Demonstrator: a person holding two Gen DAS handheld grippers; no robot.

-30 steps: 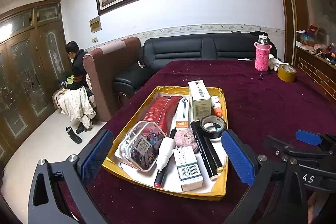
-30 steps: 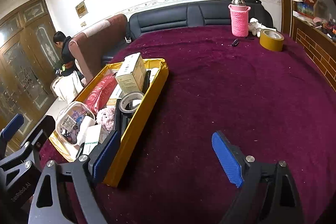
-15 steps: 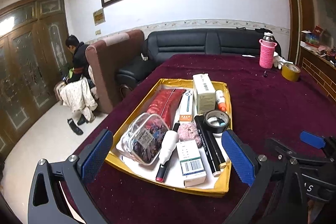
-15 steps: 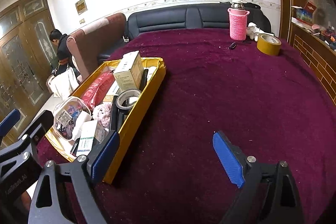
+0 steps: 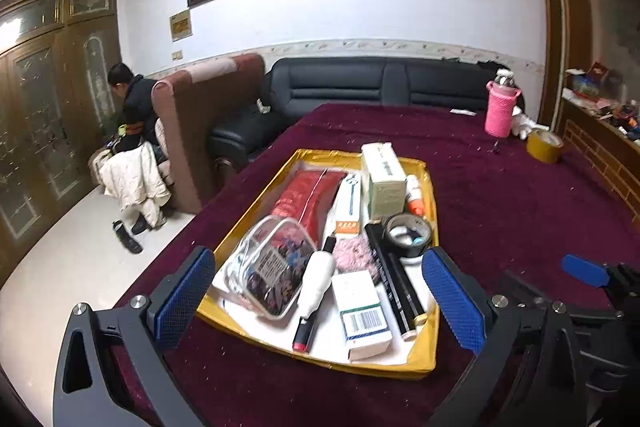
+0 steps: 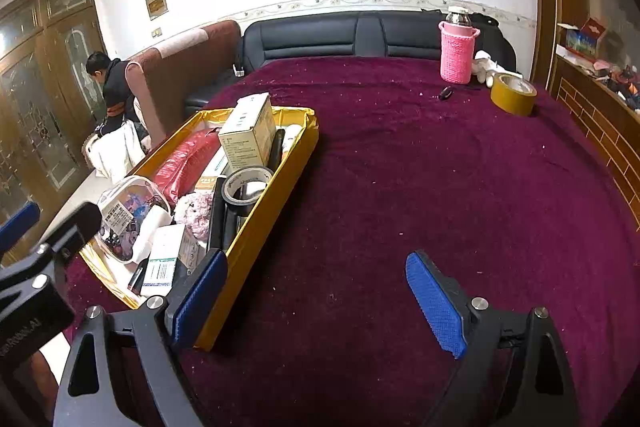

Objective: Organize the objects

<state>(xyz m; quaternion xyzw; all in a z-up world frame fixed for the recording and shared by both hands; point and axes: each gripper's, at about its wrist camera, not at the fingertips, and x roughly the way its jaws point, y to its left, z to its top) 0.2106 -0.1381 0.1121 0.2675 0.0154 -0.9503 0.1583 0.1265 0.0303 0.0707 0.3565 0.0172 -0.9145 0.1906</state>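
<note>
A yellow tray lies near the left edge of the tabletop, which is covered in a dark red cloth. The tray is packed. A red pouch and a tall cream box stand toward its far end, with an orange-capped small bottle just beside the box. A clear zip pouch of small items sits at the tray's near left, next to a white pen-shaped device with a red tip. A pink fluffy ball, a barcoded white box, two black sticks and a roll of black tape fill the near right part.

The left gripper hovers over the tray's near end, its blue-padded fingers spread wide and empty. The right gripper hangs over bare cloth just beside the tray's right wall, its fingers also wide apart and holding nothing.

Toward the far right corner of the tabletop stand a bottle in a pink knitted sleeve and a roll of yellow tape, well apart from the tray.
</note>
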